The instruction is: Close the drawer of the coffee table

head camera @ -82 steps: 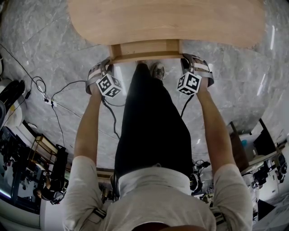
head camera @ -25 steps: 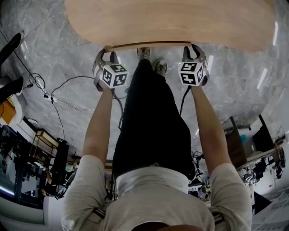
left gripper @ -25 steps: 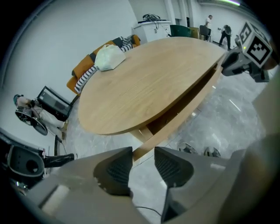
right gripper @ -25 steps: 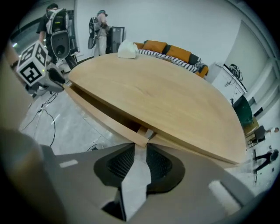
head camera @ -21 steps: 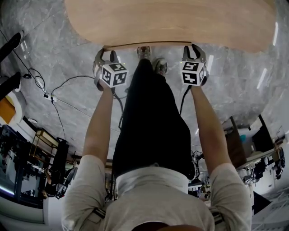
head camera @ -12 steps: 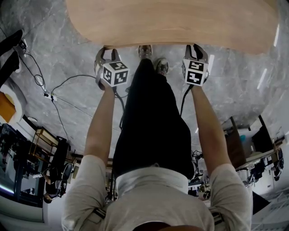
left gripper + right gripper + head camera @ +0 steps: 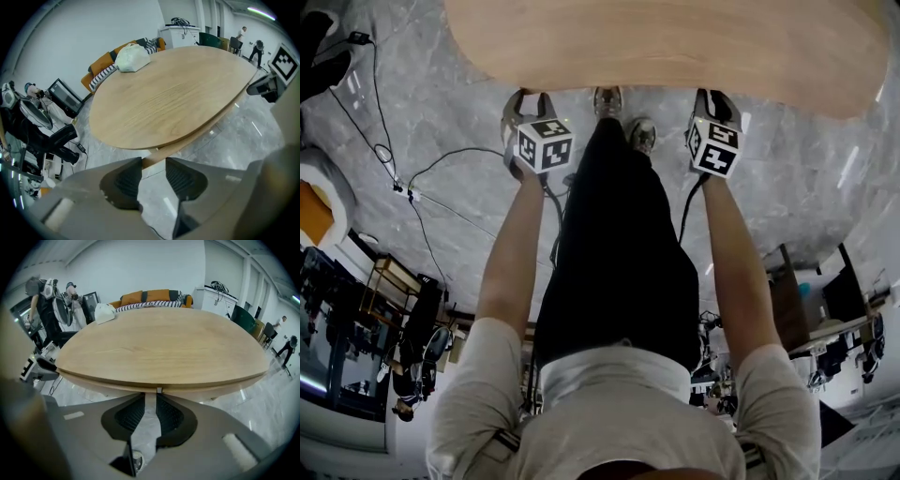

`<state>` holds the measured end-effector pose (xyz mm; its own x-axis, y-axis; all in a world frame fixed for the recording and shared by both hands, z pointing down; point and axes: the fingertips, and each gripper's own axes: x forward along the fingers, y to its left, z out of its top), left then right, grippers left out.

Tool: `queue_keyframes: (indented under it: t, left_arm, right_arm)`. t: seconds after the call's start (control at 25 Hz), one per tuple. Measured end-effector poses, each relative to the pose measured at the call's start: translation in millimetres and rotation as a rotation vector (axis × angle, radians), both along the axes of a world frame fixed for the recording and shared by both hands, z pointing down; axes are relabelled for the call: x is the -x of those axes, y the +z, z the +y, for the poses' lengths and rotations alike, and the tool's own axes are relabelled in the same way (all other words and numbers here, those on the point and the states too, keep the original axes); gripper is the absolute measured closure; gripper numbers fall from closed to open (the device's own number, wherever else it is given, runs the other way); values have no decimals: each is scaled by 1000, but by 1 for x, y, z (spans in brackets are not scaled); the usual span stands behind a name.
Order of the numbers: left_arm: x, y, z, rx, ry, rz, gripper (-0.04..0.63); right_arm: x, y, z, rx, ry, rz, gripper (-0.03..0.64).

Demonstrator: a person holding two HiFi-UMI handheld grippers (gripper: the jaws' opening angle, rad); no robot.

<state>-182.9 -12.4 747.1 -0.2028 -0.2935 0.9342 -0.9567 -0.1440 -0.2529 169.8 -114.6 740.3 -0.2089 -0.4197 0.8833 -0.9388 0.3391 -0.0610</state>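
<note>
The oval wooden coffee table (image 7: 656,42) fills the top of the head view. Its drawer is pushed in and hidden beneath the top there. In the right gripper view the drawer front (image 7: 112,384) is a wooden band set back under the rim. My left gripper (image 7: 528,97) and right gripper (image 7: 712,94) point down at the table's near edge, one on each side of the person's legs. The left gripper (image 7: 153,163) stands open with only a strip of the drawer front (image 7: 154,159) showing through the gap. The right gripper (image 7: 150,399) is open by a narrow gap, holding nothing.
The person's shoes (image 7: 607,98) stand on grey marble floor right at the table edge. Cables (image 7: 412,192) trail over the floor at left. A white bag (image 7: 132,57) lies on the table's far side. An orange sofa (image 7: 150,297), equipment and people are beyond.
The drawer, which stuck out from under the table top earlier, has slid fully beneath it. Both grippers followed it to the rim. The right gripper has since rolled a little.
</note>
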Motion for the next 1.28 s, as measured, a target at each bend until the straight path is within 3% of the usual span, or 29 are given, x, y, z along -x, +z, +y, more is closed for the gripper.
queue_keyframes:
  t: [0.4,0.48,0.68,0.8,0.88,1.12,1.28]
  left_arm:
    - [4,0,-4,-2,-104,46,413]
    - [6,-1,-8,-5,-108,52,413]
    - [8,-2,-11,-26,-87,45,413]
    - [8,-8,-8,-52,-120,37,438]
    - [-1,-16,-3,-76,-158,74,575]
    - [-55,-51,23,-144,-197,195,575]
    - [-78,-101,18,-246,-214,238,575]
  right_arm:
    - [6,0,-3,5,84,-65,550]
    - [11,1,-5,-2,77,-70,583]
    - [16,3,-5,-20,28,-35,581]
    - [24,-2,0,-28,-38,-29,604]
    - [37,-9,6,-41,-108,-34,609]
    - [80,-56,20,-128,-254,-114,611]
    - [103,-118,25,-220,-316,-172,611]
